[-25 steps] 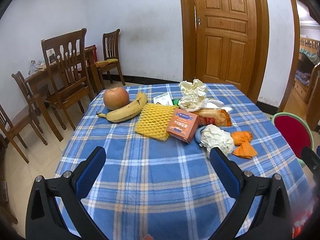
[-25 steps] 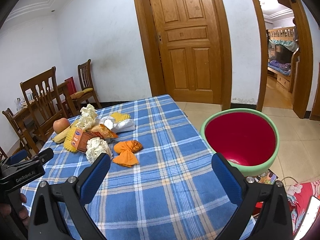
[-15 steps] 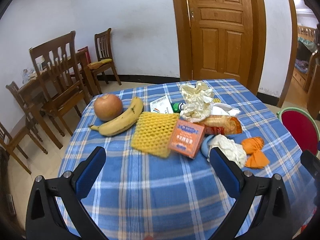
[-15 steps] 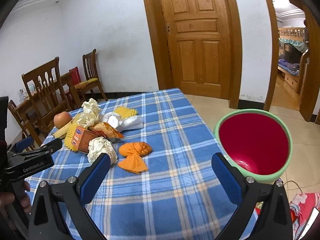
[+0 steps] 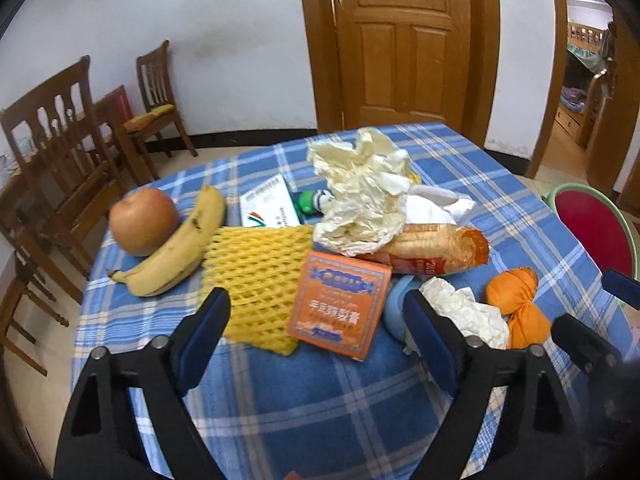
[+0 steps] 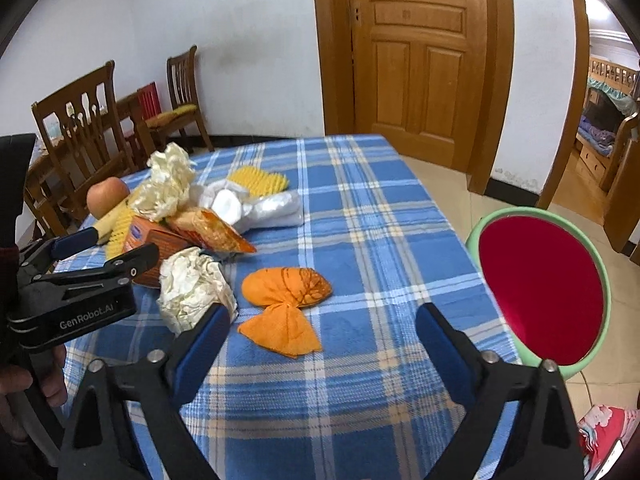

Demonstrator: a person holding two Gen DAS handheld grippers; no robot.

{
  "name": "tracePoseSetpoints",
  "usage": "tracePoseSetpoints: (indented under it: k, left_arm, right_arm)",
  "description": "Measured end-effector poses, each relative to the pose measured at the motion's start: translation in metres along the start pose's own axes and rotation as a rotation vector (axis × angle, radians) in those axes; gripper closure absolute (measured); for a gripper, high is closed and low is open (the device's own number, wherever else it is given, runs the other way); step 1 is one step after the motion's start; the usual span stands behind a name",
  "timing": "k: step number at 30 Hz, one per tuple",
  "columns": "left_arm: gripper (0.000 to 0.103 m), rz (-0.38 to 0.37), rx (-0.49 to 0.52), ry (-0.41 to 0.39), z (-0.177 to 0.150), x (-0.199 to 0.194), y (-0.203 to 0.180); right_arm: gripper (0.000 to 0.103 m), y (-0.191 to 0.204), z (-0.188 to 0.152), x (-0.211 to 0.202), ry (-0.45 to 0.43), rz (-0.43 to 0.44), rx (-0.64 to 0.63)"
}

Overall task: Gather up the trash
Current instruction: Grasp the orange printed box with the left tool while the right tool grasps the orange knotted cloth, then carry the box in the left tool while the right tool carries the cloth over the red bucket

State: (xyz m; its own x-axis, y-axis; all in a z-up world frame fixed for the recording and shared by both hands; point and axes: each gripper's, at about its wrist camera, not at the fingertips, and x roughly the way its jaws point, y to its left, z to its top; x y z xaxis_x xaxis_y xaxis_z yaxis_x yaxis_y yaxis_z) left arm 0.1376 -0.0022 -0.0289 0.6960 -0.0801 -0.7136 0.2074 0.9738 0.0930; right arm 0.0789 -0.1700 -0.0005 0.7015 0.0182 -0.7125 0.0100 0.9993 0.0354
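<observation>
Trash lies on the blue plaid table (image 5: 320,400): an orange box (image 5: 340,304), a yellow foam net (image 5: 256,276), an orange snack wrapper (image 5: 436,248), cream crumpled paper (image 5: 360,196), a white paper wad (image 5: 464,312) and a knotted orange cloth (image 5: 516,308). My left gripper (image 5: 316,308) is open, its jaws on either side of the orange box, just short of it. My right gripper (image 6: 324,320) is open and empty just in front of the orange cloth (image 6: 288,304). The red bin with a green rim (image 6: 540,284) stands off the table's right edge.
An apple (image 5: 142,220) and a banana (image 5: 180,248) lie at the table's left. A white card (image 5: 270,204) and a green-capped bottle (image 5: 310,200) lie behind the pile. Wooden chairs (image 5: 60,140) stand left; a door (image 5: 400,40) is behind.
Both grippers have moved forward toward the pile. The left now frames the orange box; the right has closed in on the orange cloth. Both stay open.
</observation>
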Motion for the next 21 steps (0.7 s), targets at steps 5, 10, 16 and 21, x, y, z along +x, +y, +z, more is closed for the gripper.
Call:
tracePoseSetpoints:
  k: [5,10,16,21]
  left_arm:
    - [0.025,-0.036,0.002,0.027,-0.002,0.013,-0.006]
    - [0.045,-0.078,-0.008,0.053,-0.004,0.021,-0.007]
    - [0.048,-0.087,-0.008,0.046,-0.006,0.020,-0.006]
    - [0.049,-0.096,-0.018,0.032,-0.008,0.013,-0.007]
  right_arm:
    - [0.025,0.004,0.003,0.015,0.045,0.021,-0.015]
    - [0.037,0.009,0.004,0.030,0.095,0.074,-0.035]
    - [0.059,0.007,0.000,0.039,0.130,0.119,-0.017]
    - [0.080,0.003,-0.003,0.039,0.131,0.156,0.004]
